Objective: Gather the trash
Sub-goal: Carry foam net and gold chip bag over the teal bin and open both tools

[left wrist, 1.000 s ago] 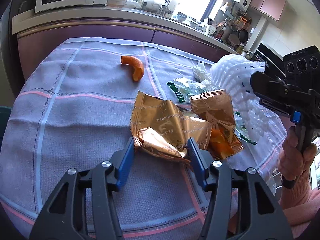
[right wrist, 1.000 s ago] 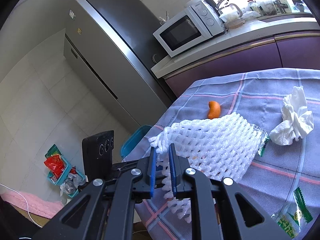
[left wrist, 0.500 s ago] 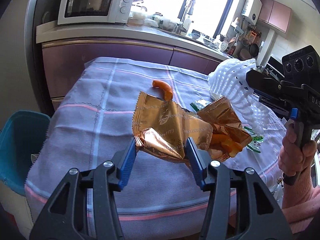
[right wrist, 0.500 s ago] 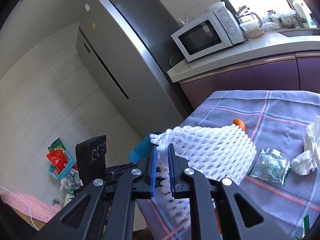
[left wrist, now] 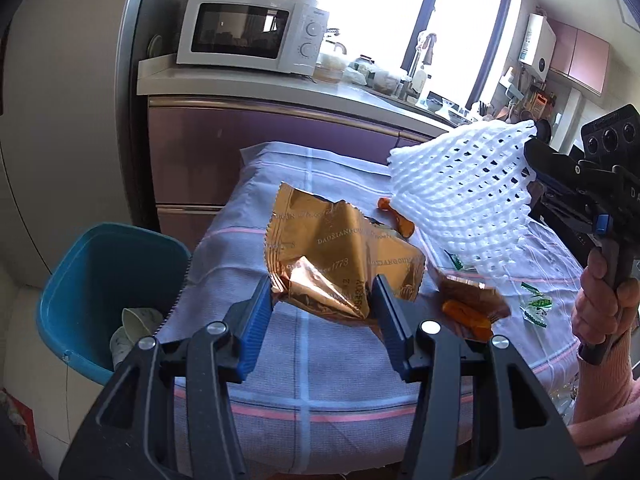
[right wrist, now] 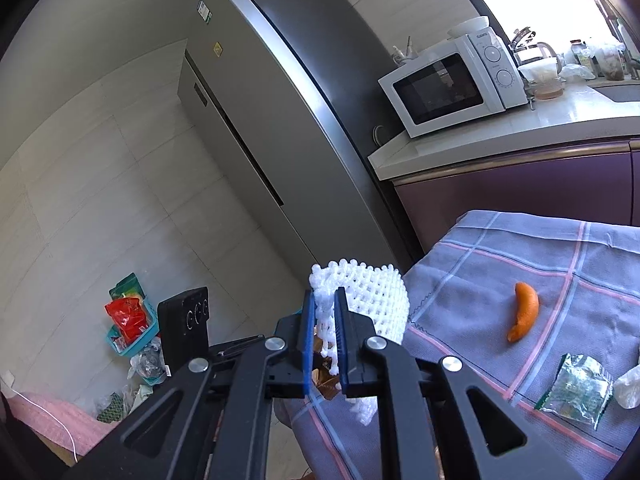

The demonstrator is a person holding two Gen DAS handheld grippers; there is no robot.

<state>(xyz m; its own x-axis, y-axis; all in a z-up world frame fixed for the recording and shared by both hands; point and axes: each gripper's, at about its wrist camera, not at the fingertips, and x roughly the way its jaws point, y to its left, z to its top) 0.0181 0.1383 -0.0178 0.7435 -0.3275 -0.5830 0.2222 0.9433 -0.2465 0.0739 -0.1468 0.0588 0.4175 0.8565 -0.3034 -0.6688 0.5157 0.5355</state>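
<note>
Above table (left wrist: 304,364) — two held items

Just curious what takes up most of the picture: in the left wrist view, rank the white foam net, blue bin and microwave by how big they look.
1. white foam net
2. blue bin, looks alike; unsure
3. microwave, farther away

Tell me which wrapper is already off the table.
The gold foil wrapper, clamped in the left gripper; the green-printed clear wrapper lies on the tablecloth.
</note>
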